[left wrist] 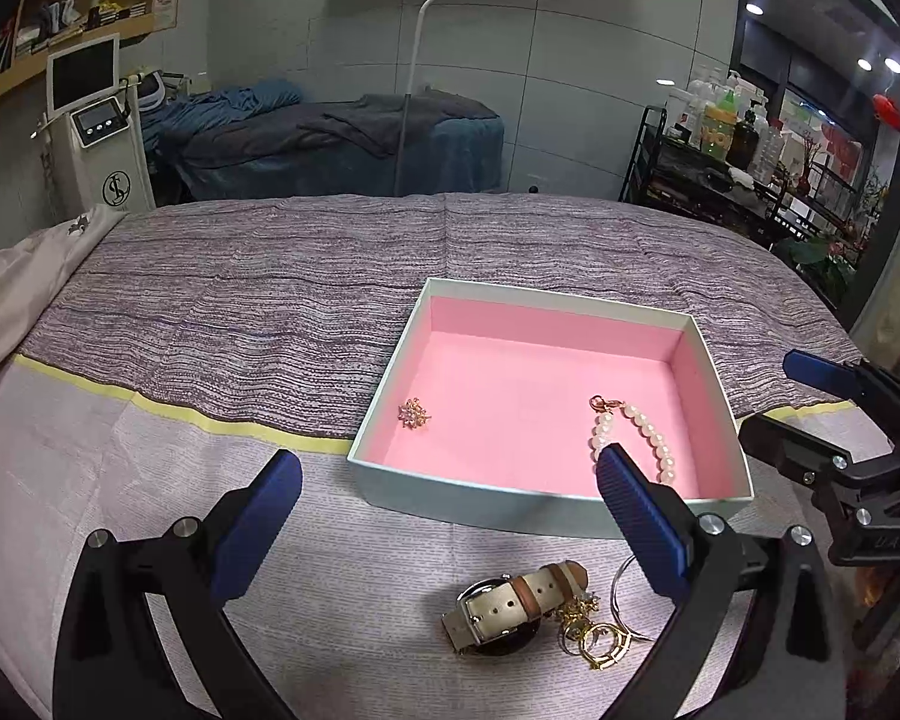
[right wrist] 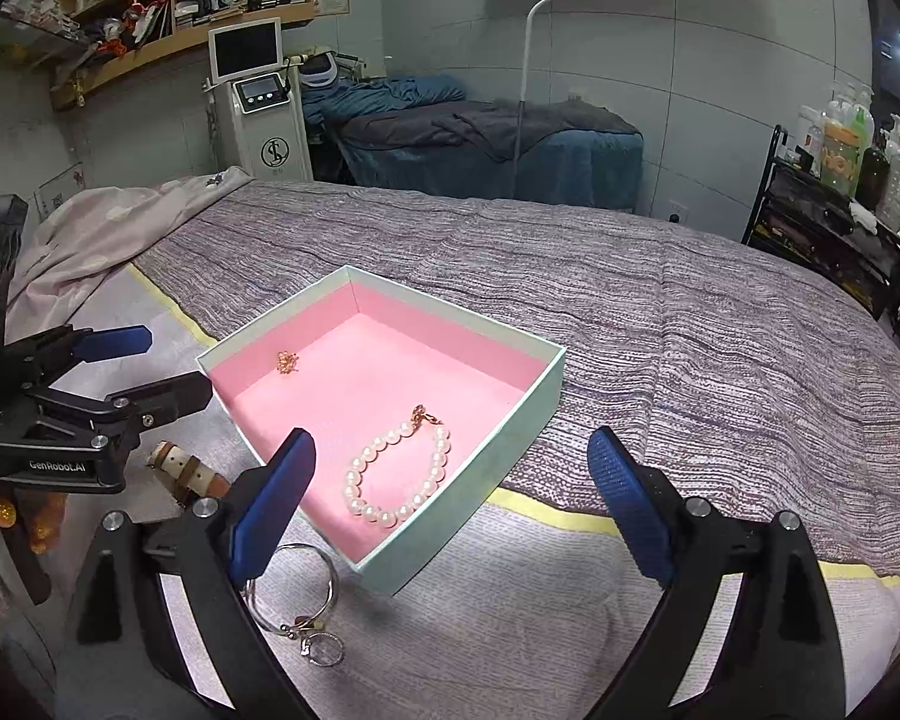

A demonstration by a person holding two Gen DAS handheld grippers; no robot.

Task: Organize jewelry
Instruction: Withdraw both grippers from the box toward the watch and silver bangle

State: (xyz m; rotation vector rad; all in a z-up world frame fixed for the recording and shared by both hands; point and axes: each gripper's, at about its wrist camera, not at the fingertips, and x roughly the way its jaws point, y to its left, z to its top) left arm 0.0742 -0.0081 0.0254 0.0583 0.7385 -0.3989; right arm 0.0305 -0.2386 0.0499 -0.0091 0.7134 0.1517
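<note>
Box (left wrist: 714, 360) holds two pieces: brooch (left wrist: 414, 415), pearl bracelet (right wrist: 399, 468).

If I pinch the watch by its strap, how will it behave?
The watch will probably flop: its strap curls loosely over the dark case. The case likely hangs heavy. It lies against the gold jewelry, so lifting may drag that.

Two close wrist views over the bed, left and right, both onto the pink-lined box (left wrist: 390, 483) (right wrist: 498, 426).
</note>
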